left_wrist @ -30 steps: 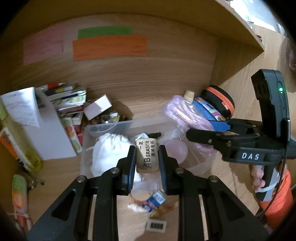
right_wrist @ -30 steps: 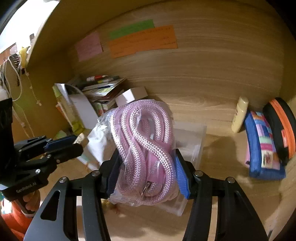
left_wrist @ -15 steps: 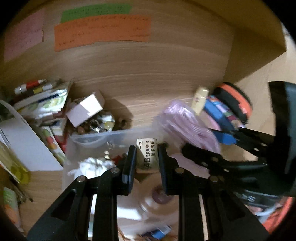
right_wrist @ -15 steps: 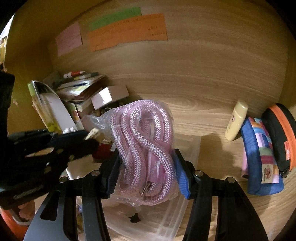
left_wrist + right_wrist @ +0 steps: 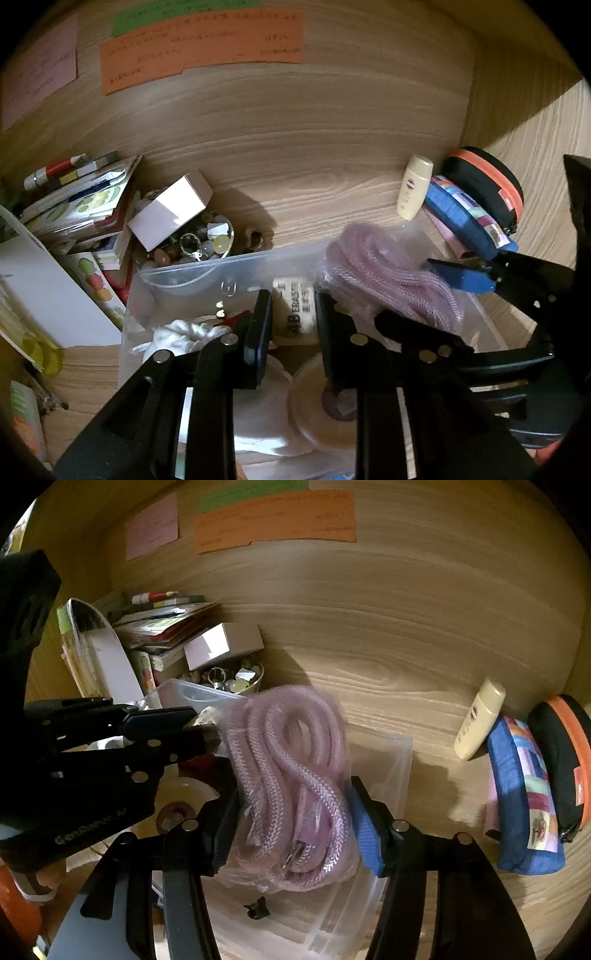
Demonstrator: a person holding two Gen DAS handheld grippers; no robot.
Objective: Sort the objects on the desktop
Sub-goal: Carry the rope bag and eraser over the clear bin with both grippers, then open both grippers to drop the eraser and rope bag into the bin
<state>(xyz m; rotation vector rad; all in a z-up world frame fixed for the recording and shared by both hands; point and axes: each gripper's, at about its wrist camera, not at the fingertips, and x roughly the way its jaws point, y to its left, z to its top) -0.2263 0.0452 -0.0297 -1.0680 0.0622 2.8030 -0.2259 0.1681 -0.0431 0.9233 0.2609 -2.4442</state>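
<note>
A: Progress on the sort?

B: Partway, by my reckoning. The clear plastic bin (image 5: pixel 192 269) on the surface (image 5: pixel 332 192) already holds a white cloth bundle (image 5: pixel 177 336), a roll of tape (image 5: pixel 321 402) and a small black clip (image 5: pixel 256 908). Two items are in transit above it.

A: Held how?

B: Left tongs (image 5: pixel 291 317), pressed nearly together, pinching one 4B eraser (image 5: pixel 295 310) over the bin. Right tongs (image 5: pixel 291 827): jaws opening, one bagged pink rope (image 5: pixel 295 775) between them, over the bin's right half; the bag blurs and I cannot tell whether the pads are pressing it.

A: Outstanding?

B: Both items not yet set down. Outside the bin, apparently unsorted: one white box (image 5: pixel 170 214), one dish of trinkets (image 5: pixel 207 240), one stack of books and booklets (image 5: pixel 81 199), uncountable from here.

A: And to the right?

B: One cream bottle (image 5: pixel 412 188), one blue patchwork pouch (image 5: pixel 524 797), one black case with orange trim (image 5: pixel 565 760), lined against the back panel; whether those count as sorted I cannot say. Three paper notes on the panel: pink (image 5: pixel 151 526), green (image 5: pixel 255 489), orange (image 5: pixel 273 518).
</note>
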